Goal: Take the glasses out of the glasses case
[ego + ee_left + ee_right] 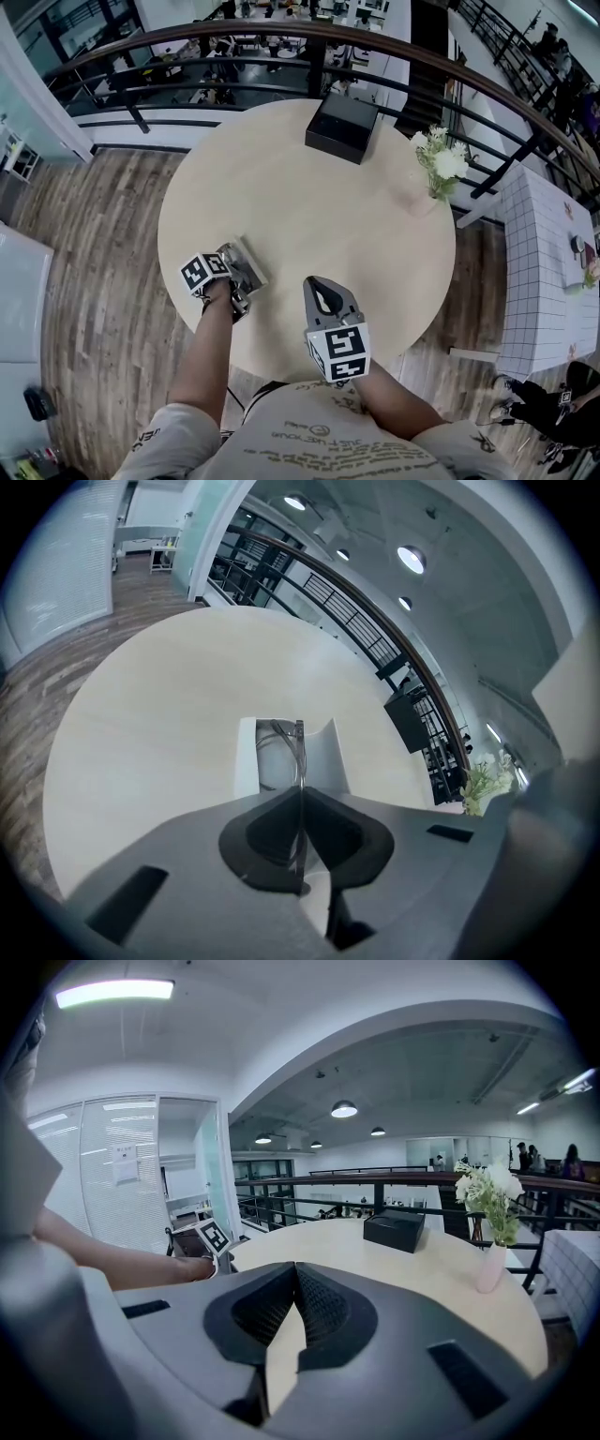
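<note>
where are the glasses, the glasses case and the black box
glasses [300, 757], left gripper view, on the thin frame ahead of the jaws
glasses case [247, 761], left gripper view, on its white left wall
black box [343, 125], head view, on its top face

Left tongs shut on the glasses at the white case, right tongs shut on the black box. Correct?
No: the right tongs are shut on nothing. The black box sits far across the table, per the right gripper view. Left tongs shut on the glasses at the white case: yes.
</note>
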A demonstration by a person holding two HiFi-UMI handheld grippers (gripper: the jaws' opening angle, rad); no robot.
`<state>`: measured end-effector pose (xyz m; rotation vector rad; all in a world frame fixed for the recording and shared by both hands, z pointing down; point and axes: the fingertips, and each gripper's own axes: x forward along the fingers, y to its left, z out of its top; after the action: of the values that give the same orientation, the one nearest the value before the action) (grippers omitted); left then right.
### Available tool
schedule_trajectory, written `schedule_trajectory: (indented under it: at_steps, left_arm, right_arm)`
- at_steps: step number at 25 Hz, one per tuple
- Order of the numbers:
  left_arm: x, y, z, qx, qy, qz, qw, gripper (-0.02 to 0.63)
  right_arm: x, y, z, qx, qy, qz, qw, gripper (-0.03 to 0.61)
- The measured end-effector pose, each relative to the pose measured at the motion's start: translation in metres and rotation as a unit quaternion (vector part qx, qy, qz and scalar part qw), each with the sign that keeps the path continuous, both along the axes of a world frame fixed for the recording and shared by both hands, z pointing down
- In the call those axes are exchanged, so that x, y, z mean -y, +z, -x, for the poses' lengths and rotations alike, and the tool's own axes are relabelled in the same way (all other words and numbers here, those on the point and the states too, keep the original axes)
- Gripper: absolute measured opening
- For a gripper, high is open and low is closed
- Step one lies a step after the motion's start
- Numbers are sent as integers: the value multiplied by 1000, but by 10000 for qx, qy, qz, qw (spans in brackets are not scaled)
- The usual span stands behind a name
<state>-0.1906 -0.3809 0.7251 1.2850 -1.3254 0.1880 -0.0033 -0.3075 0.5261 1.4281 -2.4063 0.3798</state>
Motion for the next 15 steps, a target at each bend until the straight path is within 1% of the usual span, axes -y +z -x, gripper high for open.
schedule_trajectory:
  at_steps: [5,8,15]
  left_arm:
    - [1,-20,4,-36,-56,-343,9994,20]
    - [1,-35,9,-21,-97,-635,9979,18]
    - [2,-84,22,-118,-118,-1447,9893,18]
  right_arm:
    - [-4,-2,5,-15,-46,-45,10000,15]
    - [-6,-4,5,-12,-2,-57,10000,15]
    - [-15,-8,18,62,-63,-71,9999,15]
